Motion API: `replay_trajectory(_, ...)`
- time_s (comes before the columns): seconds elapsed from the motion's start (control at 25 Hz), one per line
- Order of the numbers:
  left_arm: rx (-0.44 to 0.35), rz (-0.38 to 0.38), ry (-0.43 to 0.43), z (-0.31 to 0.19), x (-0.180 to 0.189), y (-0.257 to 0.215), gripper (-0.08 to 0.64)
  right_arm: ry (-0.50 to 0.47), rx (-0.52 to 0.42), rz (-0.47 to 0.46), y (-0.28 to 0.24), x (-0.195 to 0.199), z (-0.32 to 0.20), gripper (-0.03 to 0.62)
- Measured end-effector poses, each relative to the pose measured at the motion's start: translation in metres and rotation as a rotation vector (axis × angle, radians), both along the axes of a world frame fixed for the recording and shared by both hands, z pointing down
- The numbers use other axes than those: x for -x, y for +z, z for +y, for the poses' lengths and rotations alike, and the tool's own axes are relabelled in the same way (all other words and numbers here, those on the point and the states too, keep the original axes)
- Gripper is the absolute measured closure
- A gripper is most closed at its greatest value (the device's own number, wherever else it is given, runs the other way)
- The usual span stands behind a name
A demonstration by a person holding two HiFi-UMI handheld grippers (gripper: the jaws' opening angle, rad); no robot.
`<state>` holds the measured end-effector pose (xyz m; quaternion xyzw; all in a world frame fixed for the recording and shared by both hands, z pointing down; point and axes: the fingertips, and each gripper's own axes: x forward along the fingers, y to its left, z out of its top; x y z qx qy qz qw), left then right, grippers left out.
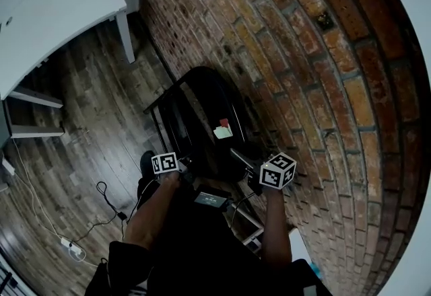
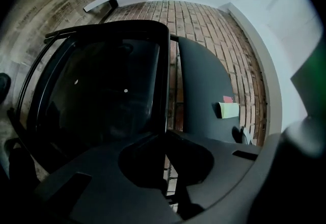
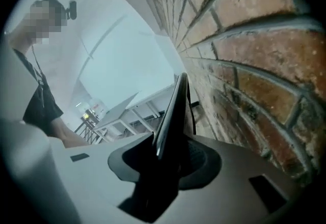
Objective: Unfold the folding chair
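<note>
A black folding chair (image 1: pixel 202 113) stands folded against the brick wall (image 1: pixel 303 52), with a pale sticker (image 1: pixel 223 130) on its wall-side panel. My left gripper (image 1: pixel 180 163) is at the chair's near edge. In the left gripper view it (image 2: pixel 165 141) is shut on the thin black rim of the front panel (image 2: pixel 102 90); the wall-side panel (image 2: pixel 204 85) with the sticker (image 2: pixel 229 110) lies to the right. My right gripper (image 1: pixel 252 179) is beside the wall. In the right gripper view the chair panel's edge (image 3: pixel 173 111) runs between its jaws (image 3: pixel 165 154) and fills the gap.
A white table (image 1: pixel 54 5) with a leg (image 1: pixel 125 35) stands at the upper left, above low shelves (image 1: pixel 34 113). A cable and power strip (image 1: pixel 67 244) lie on the wooden floor. The right gripper view shows a person (image 3: pixel 41 95) and white tables (image 3: pixel 122 111).
</note>
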<state>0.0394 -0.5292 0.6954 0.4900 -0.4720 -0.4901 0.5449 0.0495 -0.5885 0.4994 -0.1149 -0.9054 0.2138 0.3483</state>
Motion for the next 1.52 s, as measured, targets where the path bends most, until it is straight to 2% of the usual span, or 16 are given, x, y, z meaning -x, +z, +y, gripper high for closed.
replay_trajectory(0.12, -0.013, -0.027, 0.071, 0.013, 0.002, -0.003, 0.540, -0.030, 0.034, 0.025, -0.001, 0.006, 0.020, 0.445)
replay_trajectory(0.24, -0.010, -0.085, 0.149, 0.019, 0.004, -0.009, 0.538, 0.037, 0.083, 0.022, -0.004, 0.008, 0.030, 0.446)
replay_trajectory(0.32, 0.006, -0.102, 0.172, 0.022, 0.005, -0.011, 0.534, 0.096, 0.110, 0.004, -0.007, 0.009, 0.036, 0.454)
replay_trajectory(0.48, 0.006, -0.074, 0.150, 0.029, 0.008, -0.014, 0.526, 0.171, 0.087, -0.039, -0.011, 0.011, 0.045, 0.468)
replay_trajectory(0.64, -0.003, -0.019, 0.113, 0.044, 0.014, -0.015, 0.527, 0.181, 0.013, -0.036, -0.015, 0.017, 0.062, 0.485)
replay_trajectory(0.76, -0.034, 0.041, 0.084, 0.059, 0.020, -0.015, 0.528, 0.179, -0.013, -0.034, -0.017, 0.023, 0.081, 0.486)
replay_trajectory(0.88, -0.056, 0.066, 0.057, 0.079, 0.021, -0.015, 0.526, 0.185, -0.022, -0.028, -0.019, 0.024, 0.104, 0.485)
replay_trajectory(1.08, -0.071, 0.021, 0.033, 0.108, 0.028, -0.016, 0.526, 0.207, -0.002, -0.023, -0.021, 0.028, 0.137, 0.480)
replay_trajectory(1.2, -0.062, -0.021, 0.051, 0.116, 0.026, -0.018, 0.512, 0.226, 0.000, -0.018, -0.024, 0.025, 0.152, 0.471)
replay_trajectory(1.52, 0.012, -0.016, 0.122, 0.163, -0.001, -0.021, 0.488, 0.279, -0.027, 0.003, -0.025, 0.002, 0.204, 0.469)
